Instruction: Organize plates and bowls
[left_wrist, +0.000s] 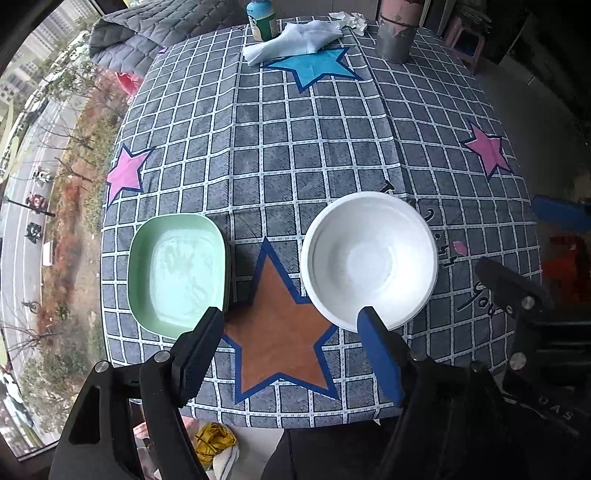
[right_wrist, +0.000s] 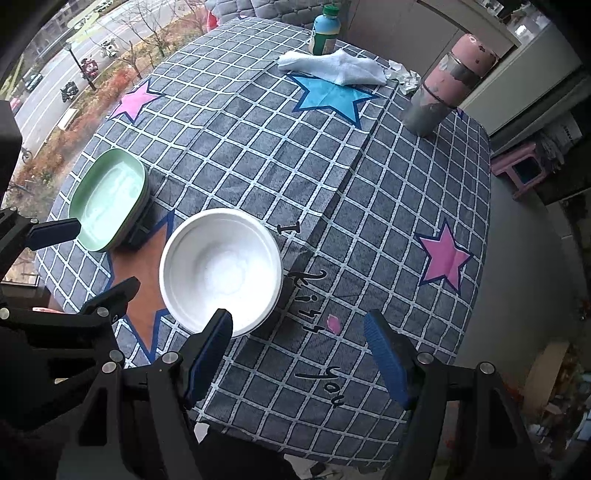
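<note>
While hovering above the desk (left_wrist: 314, 155) near its front edge, both tongs, left (left_wrist: 291, 325) and right (right_wrist: 299, 328), gape wide, gripping nothing. Between them, counted: one white bowl (left_wrist: 369, 258), one stack of green plates (left_wrist: 177, 273), well apart.

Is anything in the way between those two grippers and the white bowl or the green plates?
Nothing visible. The left gripper hangs open above the orange star, with the green plates and white bowl just ahead. The right gripper is open too.
</note>
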